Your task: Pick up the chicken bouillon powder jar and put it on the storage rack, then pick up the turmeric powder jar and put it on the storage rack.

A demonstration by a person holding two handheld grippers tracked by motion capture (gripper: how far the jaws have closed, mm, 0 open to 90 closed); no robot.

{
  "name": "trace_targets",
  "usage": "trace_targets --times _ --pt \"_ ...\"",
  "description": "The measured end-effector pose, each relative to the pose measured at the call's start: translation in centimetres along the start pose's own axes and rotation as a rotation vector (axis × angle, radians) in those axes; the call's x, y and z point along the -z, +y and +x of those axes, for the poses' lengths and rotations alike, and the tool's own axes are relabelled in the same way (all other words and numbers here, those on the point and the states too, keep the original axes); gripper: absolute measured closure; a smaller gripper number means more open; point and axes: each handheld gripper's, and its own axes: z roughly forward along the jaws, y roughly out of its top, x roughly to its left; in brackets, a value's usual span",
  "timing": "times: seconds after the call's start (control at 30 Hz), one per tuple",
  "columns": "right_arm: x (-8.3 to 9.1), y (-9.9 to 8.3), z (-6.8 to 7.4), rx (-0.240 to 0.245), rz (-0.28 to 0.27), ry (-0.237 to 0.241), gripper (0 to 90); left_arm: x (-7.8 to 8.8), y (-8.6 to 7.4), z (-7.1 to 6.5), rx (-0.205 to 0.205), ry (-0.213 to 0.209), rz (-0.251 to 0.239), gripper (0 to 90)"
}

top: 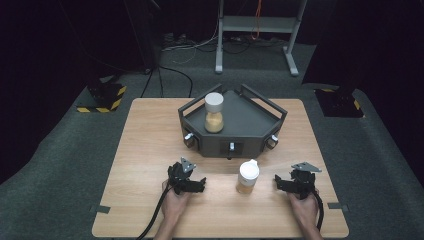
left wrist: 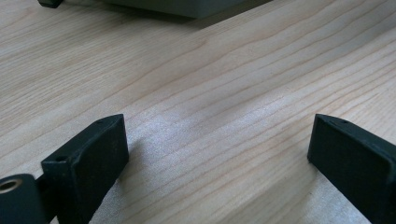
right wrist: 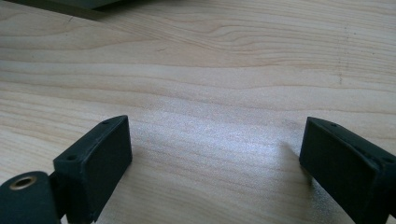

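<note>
High view: the left claw (top: 200, 184) and the right claw (top: 278, 183) both rest low on the bench (top: 150, 150), each held by a hand coming in from the near edge. Both stand wide and hold nothing. A jar (top: 248, 177) with a white lid and tan filling stands upright between them, nearer the right claw than the left, clear of both. Beyond the claws sits a dark tray (top: 250, 125), and a second jar (top: 214, 113) of the same kind stands upright in it, toward the side beyond the left claw.

Left claw view: the two black jaws stand far apart with bare bench (left wrist: 210, 116) between them. The tray's edge (left wrist: 187, 7) lies well ahead, at the top.

Right claw view: the jaws are spread wide here too, over bare bench (right wrist: 215, 126), nothing between the pads. A strip of the tray (right wrist: 70, 4) shows far ahead.

Handling, as a judgement: the near jar looks rigid, likely plastic or glass, with a smooth round wall that could slip or turn in flat pads. Its partial filling should give it some weight low down, so it ought to stand steady, yet a sideways knock from a jaw could tip it. The best hold seems to be across the body just under the lid, jaws level and square to the wall, closed firmly but not hard in case it is glass. The lid itself looks a poorer place, since it may twist or lift off.
</note>
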Motion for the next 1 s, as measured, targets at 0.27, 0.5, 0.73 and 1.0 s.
trace_targets --times 0.27,0.5,0.73,1.0 --pt "0.0 0.0 0.1 -0.005 0.001 -0.006 8.0 0.0 0.0 0.0 0.0 0.0 0.0 5.1" --pt "0.1 0.0 0.2 -0.007 0.005 -0.009 6.9 0.0 0.0 0.0 0.0 0.0 0.0 5.1" --pt "0.4 -0.2 0.2 0.032 0.003 0.041 5.0 0.0 0.0 0.0 0.001 0.0 -0.001 5.1" --pt "1.3 -0.8 -0.7 0.05 -0.014 0.164 5.0 0.0 0.0 0.0 0.0 0.0 0.0 5.1"
